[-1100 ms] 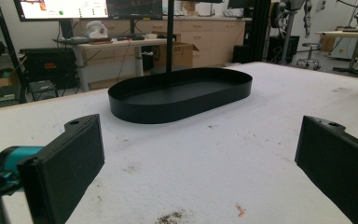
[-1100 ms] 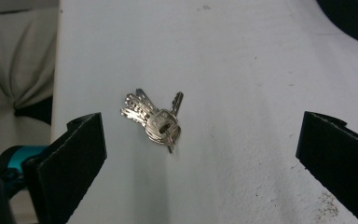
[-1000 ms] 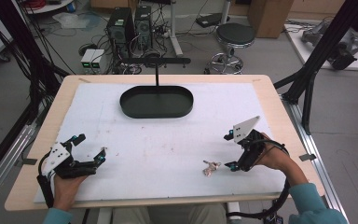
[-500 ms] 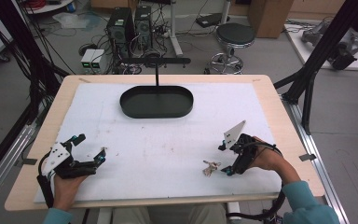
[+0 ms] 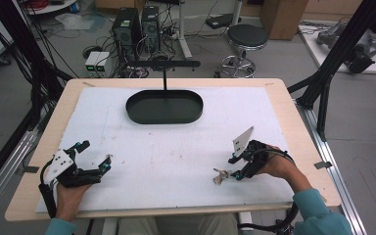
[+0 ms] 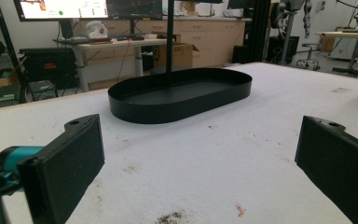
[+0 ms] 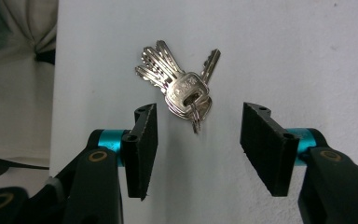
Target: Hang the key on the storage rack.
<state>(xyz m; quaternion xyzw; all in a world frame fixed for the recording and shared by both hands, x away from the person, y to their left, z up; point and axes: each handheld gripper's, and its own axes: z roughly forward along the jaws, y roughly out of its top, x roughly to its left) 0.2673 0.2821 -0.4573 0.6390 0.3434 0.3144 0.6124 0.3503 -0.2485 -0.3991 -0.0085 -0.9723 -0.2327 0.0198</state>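
Right gripper view: we see a bunch of silver keys (image 7: 179, 88) on white foam.
Our right gripper (image 7: 198, 140) has been closing, jaws apart beside the ring; any writing on the keys is unreadable.

my left gripper (image 6: 200, 172) hangs low over the white desk (image 6: 242, 154), its two black jaws standing wide apart with nothing between them. ahead sits a black oval tray (image 6: 182, 95), a thin dark post (image 6: 170, 37) rising from it. small dark crumbs (image 6: 170, 217) lie near me.
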